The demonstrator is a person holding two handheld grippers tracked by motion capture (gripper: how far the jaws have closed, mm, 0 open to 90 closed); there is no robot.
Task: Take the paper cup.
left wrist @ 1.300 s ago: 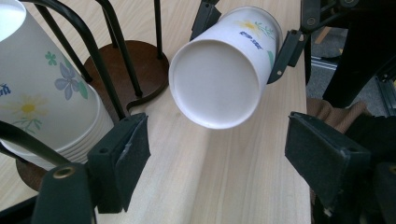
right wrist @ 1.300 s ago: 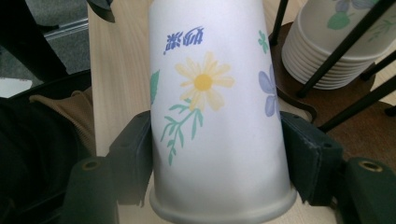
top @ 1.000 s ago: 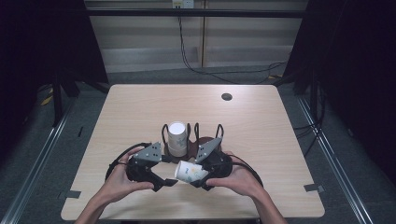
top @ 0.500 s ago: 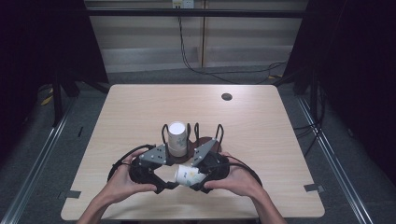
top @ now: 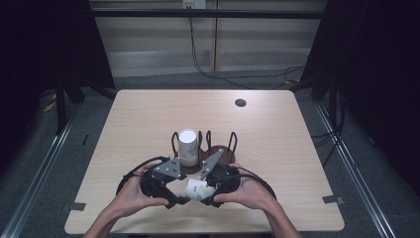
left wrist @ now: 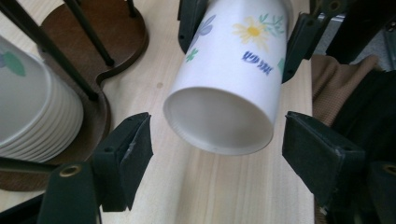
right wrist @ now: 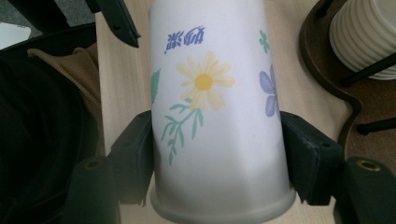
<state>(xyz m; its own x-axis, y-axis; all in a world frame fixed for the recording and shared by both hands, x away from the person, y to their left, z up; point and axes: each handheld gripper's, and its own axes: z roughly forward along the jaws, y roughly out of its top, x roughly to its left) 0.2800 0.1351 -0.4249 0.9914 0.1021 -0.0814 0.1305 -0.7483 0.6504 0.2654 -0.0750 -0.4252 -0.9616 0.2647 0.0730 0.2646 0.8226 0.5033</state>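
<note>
The flowered paper cup (right wrist: 215,116) lies sideways just in front of the cup rack (top: 218,151), pinched across its wall by the right gripper (right wrist: 217,154) — likely steadying it for a handover. The left gripper (left wrist: 217,149) flanks its base, jaws just widened, pads (left wrist: 135,149) not touching.

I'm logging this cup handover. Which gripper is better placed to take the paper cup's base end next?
Left. The left gripper has its fingers either side of the paper cup base, not touching. The right gripper is already clamped on the cup near its rim, so it can only hold it steady.
</note>
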